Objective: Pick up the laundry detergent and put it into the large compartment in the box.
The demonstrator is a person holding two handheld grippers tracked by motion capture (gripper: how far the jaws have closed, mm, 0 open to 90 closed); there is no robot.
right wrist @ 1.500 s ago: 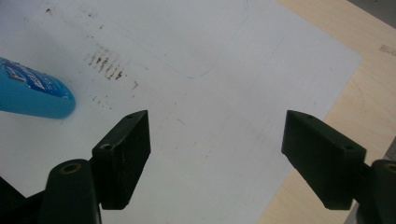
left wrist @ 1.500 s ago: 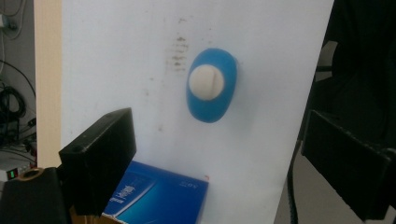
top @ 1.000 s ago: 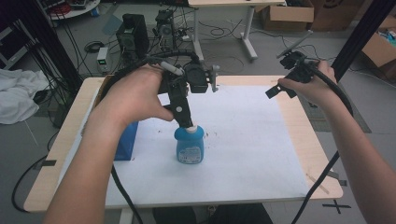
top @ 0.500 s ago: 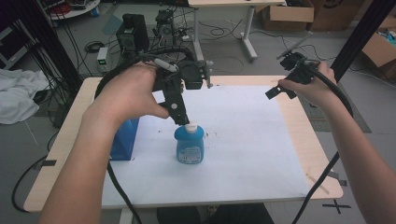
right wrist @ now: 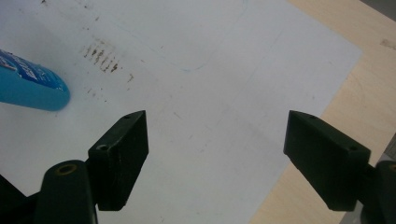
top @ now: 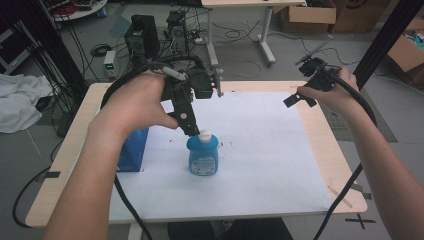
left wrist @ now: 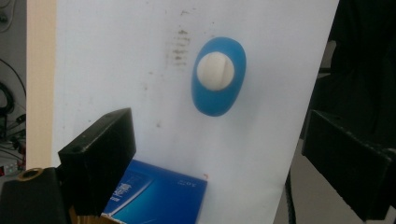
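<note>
White paper covers a wooden table [top: 70, 165]; a blue bottle [top: 203, 155] stands upright at its middle, cap up. Directly above it hangs the left gripper [top: 192, 129], jaws apart, plainly nearer. Right gripper [top: 300, 97], jaws also apart, hovers well away.

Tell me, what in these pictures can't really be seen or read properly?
- Blue box: in the high view the left forearm covers part of it; in the left gripper view a jaw and the bottom edge cut it off.
- Blue bottle: its label print is too small to read; the right gripper view's left edge cuts it off.
- Brown marks on the white sheet: too faint to tell what they are.
</note>
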